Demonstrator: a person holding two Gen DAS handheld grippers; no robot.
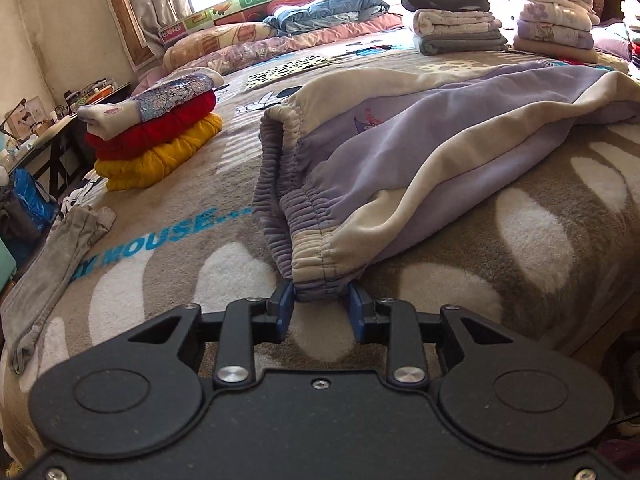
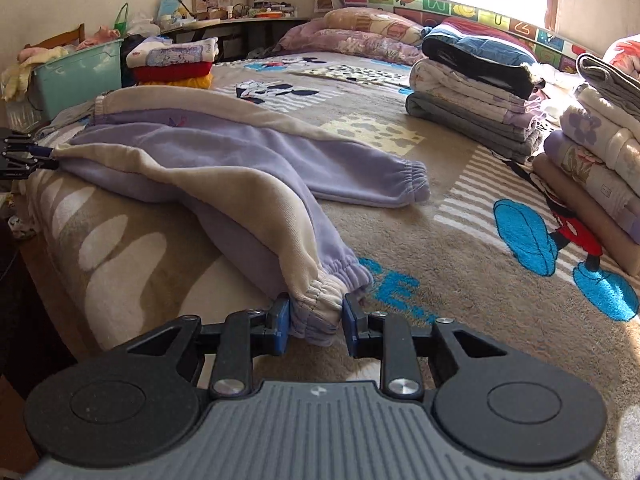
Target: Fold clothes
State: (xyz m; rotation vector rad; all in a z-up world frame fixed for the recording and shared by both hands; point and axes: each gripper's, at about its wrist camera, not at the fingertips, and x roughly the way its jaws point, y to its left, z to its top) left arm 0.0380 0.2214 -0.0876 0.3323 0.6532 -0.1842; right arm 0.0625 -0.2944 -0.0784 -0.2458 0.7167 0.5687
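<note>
Purple pants: soft purple-and-cream sweatpants (image 2: 224, 152) lie spread on the bed (image 1: 540, 240), waist at one end, leg cuffs at the other.
Left tool: left tool (image 1: 322, 312) sits at the waistband (image 1: 316, 276). Blue pads stand a bit apart, w/ the stretchy band between them. Right pad looks clear of the cloth – I'd say it's not squeezing.
Right tool: right tool (image 2: 316, 326) sits at the near leg cuff (image 2: 320, 296). Cuff is between the pads, small gaps both sides, so it looks let go too.
Other leg: far cuff (image 2: 404, 184) lies flat, farther up the bed, well apart from the near one.
Done piles: red and yellow stack (image 1: 156, 140) on one side; grey and white stacks (image 1: 460, 28) near the window side.
Gray thing: a gray garment (image 1: 52, 264) waits by the bed edge, not folded yet.
Step now: I think the pants were just laid out flat – fold not started.
Next move: prob. bring one leg over the other so they match, then fold cuffs up to the waist. Needs a firm pinch on cuff and waist first, and both hands moving together so the cloth stays smooth.
</note>
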